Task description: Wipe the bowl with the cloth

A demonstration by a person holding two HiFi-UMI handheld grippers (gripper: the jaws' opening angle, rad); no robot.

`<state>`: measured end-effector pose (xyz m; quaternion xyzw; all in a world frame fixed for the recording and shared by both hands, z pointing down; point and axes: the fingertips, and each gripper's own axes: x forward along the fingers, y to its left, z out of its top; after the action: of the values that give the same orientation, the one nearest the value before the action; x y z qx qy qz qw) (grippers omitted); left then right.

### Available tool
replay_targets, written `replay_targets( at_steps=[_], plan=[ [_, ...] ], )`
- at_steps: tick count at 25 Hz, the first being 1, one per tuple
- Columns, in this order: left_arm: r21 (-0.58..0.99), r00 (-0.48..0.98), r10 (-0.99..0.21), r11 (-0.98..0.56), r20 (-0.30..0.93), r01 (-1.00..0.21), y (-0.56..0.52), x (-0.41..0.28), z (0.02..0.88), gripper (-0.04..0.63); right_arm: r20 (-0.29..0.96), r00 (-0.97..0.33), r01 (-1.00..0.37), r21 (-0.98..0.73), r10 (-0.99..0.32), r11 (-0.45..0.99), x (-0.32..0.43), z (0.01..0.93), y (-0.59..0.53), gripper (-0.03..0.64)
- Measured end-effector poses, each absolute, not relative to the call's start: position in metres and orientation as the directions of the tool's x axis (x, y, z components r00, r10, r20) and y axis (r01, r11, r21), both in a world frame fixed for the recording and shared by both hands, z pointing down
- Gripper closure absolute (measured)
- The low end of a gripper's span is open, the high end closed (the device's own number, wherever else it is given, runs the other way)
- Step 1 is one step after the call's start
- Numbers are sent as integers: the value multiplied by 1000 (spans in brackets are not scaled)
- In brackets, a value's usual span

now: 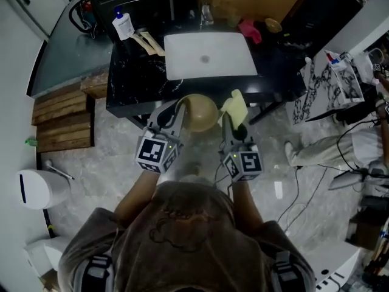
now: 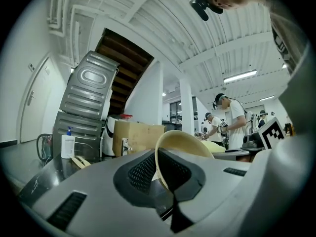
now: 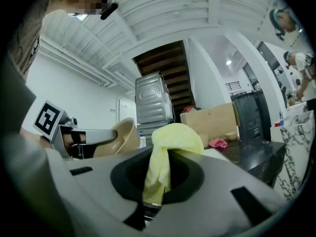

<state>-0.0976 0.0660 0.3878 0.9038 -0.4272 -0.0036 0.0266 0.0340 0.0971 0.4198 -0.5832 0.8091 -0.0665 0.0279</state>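
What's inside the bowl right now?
Nothing visible: the cloth sits in the right tongs beside the bowl, not in it. The left tongs clamp the bowl's rim; most of its interior is turned from view.

Left gripper [image 1: 180,109] holds tan bowl [image 1: 202,112] by its left rim, off the near edge of black counter [image 1: 137,81]. Right gripper [image 1: 233,121] holds yellow cloth [image 1: 236,106] just right of bowl. White basin [image 1: 206,55] lies farther back.

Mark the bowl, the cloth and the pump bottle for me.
bowl [image 1: 202,113], head view, middle of its tan surface.
cloth [image 1: 236,106], head view, middle of the yellow fold.
pump bottle [image 1: 124,26], head view, its white body.
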Motion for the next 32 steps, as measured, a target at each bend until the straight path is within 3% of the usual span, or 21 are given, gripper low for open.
replay_targets(
  at_steps=[15,32],
  plan=[
    [65,601,-799,-600,8,-798,-4,-70,397,571,43,-365,-925,-133,-930,357,69,428,33,595],
    [56,624,-781,-623,10,-780,-157,-55,392,571,50,-365,-927,-113,-930,358,89,425,-107,595]
  ],
)
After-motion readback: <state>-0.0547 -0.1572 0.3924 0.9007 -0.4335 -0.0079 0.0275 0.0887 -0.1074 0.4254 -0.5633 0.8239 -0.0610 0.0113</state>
